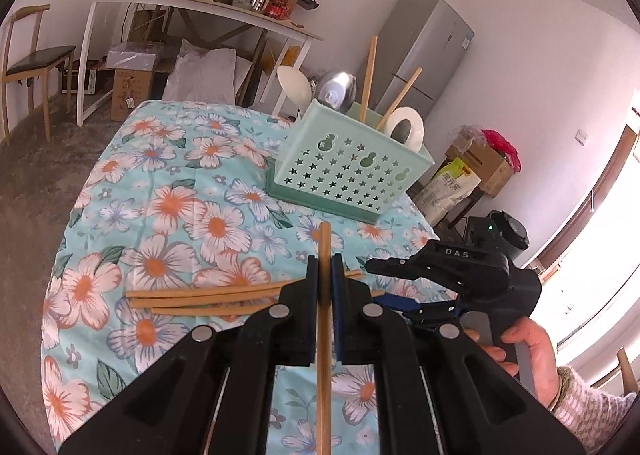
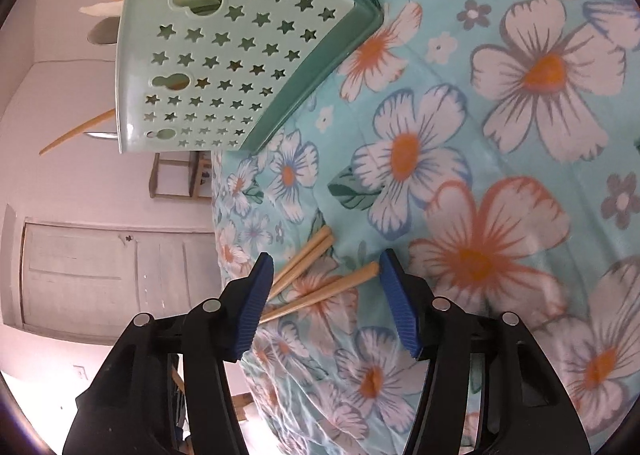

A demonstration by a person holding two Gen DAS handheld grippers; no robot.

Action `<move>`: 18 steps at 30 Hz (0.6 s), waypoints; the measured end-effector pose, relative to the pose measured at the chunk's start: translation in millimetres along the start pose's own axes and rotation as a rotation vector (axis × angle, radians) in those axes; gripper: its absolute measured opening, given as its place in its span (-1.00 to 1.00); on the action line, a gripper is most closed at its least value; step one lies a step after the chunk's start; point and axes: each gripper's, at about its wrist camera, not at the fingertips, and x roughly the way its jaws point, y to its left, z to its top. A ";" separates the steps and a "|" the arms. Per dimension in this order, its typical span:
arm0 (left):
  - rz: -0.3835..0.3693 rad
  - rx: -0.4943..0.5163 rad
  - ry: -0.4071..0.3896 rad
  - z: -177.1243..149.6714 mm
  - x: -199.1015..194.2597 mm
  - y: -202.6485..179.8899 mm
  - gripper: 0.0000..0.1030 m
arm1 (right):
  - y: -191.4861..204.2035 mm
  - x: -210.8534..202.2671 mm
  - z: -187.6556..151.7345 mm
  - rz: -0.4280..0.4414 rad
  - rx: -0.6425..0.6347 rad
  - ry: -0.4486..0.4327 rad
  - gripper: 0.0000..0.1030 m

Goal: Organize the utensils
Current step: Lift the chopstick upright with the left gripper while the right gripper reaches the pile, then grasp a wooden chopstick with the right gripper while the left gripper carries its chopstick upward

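Left wrist: left tongs (image 1: 325, 269) clamp chopstick (image 1: 325, 239); right tongs (image 2: 326, 275) apart nr table edge (image 2: 224, 215).

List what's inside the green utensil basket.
Sticking out of the basket: two chopsticks, a white spoon, a metal spoon and a white ring-handled utensil. Lower parts are hidden.

My table wears a flowered cloth (image 1: 168, 191). Ahead of my left claw (image 1: 325, 275) stands the green holder (image 1: 348, 171); loose chopsticks (image 1: 208, 299) lie just left of it, under my right claw (image 2: 326, 275).
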 end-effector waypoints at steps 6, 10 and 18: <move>-0.006 -0.012 -0.004 -5.1 -3.8 1.5 -0.89 | 2.7 12.6 -0.7 -0.004 0.019 -0.012 -0.19; 0.005 -0.005 -0.002 -3.7 -5.0 2.8 -0.89 | 2.5 25.8 -2.2 -0.007 0.025 -0.022 -0.43; 0.022 -0.003 -0.018 -0.7 -12.8 2.7 -0.89 | -13.0 26.8 -1.2 0.036 0.056 -0.031 -0.74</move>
